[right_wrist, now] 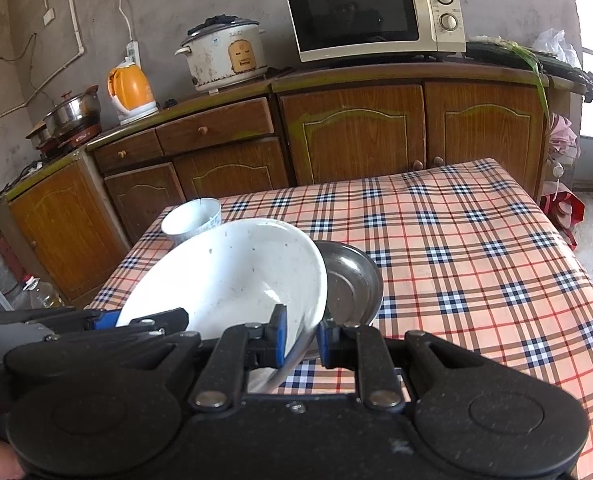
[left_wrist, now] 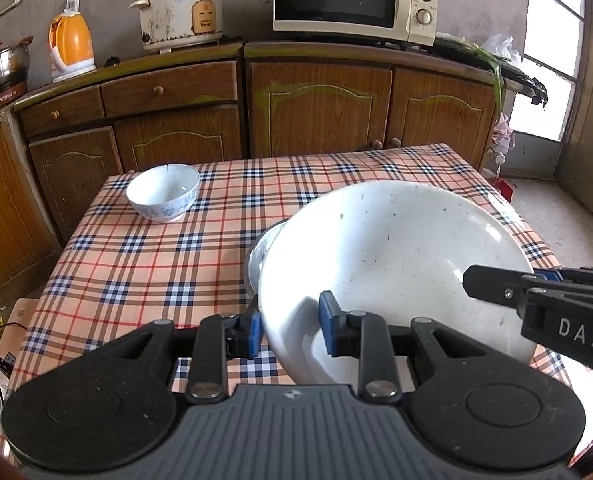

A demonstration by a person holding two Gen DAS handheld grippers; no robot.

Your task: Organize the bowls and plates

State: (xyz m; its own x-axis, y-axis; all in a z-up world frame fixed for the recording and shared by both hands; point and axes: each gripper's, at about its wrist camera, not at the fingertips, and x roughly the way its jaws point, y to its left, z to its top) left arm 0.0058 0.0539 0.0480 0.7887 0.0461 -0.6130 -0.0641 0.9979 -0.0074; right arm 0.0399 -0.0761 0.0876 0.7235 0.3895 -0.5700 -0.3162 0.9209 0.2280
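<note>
Wooden cabinets [left_wrist: 320, 108] are seen behind the checked surface [left_wrist: 144, 264]. Near its middle, the large white bowl [left_wrist: 392, 248] is held tilted over a steel plate [right_wrist: 352, 280], its rim pinched by both the left hand-held gripper [left_wrist: 290, 330] and the right hand-held gripper [right_wrist: 302, 340]. Beyond it, a small white bowl [left_wrist: 163, 192] is seen.

You had the large bowl [left_wrist: 396, 264] tilted over the metal dish [right_wrist: 352, 280] near the middle of the table [left_wrist: 136, 264], your left gripper [left_wrist: 290, 320] on its near-left rim, your right gripper [right_wrist: 302, 340] on its right rim. The small bowl [left_wrist: 163, 196] stood at the table's far left corner, well apart. The cabinet [left_wrist: 320, 104] stood beyond the far edge.
</note>
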